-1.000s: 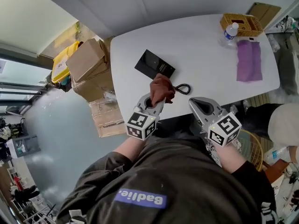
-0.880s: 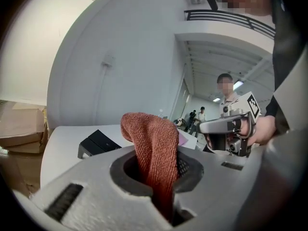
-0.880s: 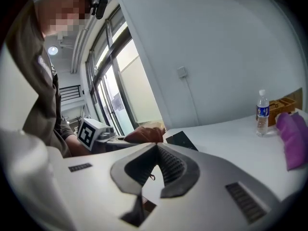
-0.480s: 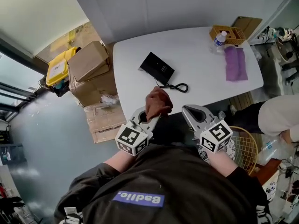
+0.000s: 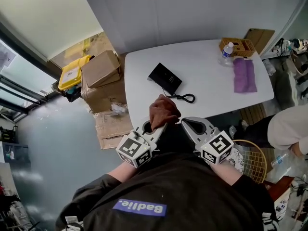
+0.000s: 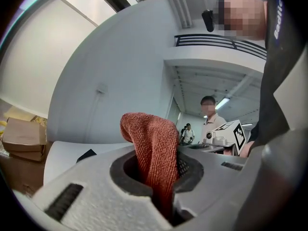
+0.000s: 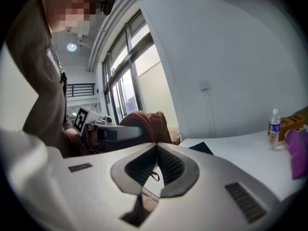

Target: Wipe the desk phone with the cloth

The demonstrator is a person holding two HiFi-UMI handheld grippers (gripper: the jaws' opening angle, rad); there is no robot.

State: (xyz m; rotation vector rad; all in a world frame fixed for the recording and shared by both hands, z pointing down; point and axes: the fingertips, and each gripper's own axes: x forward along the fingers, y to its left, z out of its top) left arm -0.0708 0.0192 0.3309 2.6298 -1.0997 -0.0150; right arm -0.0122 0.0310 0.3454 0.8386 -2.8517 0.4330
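Observation:
The black desk phone point(image 5: 165, 78) lies flat on the white table point(image 5: 211, 85), and its coiled cord point(image 5: 186, 98) trails toward the near edge. My left gripper point(image 5: 158, 124) is shut on a rust-red cloth point(image 5: 163, 111), which it holds upright just short of the table's near edge, close to my body. In the left gripper view the cloth point(image 6: 151, 129) stands up out of the shut jaws point(image 6: 161, 154), and the phone point(image 6: 85, 155) shows low at the left. My right gripper point(image 5: 188, 124) is beside it, with its jaws point(image 7: 156, 146) shut and nothing between them.
A purple cloth point(image 5: 244, 74), a water bottle point(image 5: 226, 53) and a woven basket point(image 5: 237, 46) sit at the table's far right. Cardboard boxes point(image 5: 101, 71) and a yellow case point(image 5: 72, 73) stand on the floor at the left. A wire basket point(image 5: 251, 160) and a seated person point(image 5: 288, 129) are at the right.
Both grippers have drawn back from the table toward my body, the left one carrying the cloth with it. The table and the phone now lie farther off in the head view.

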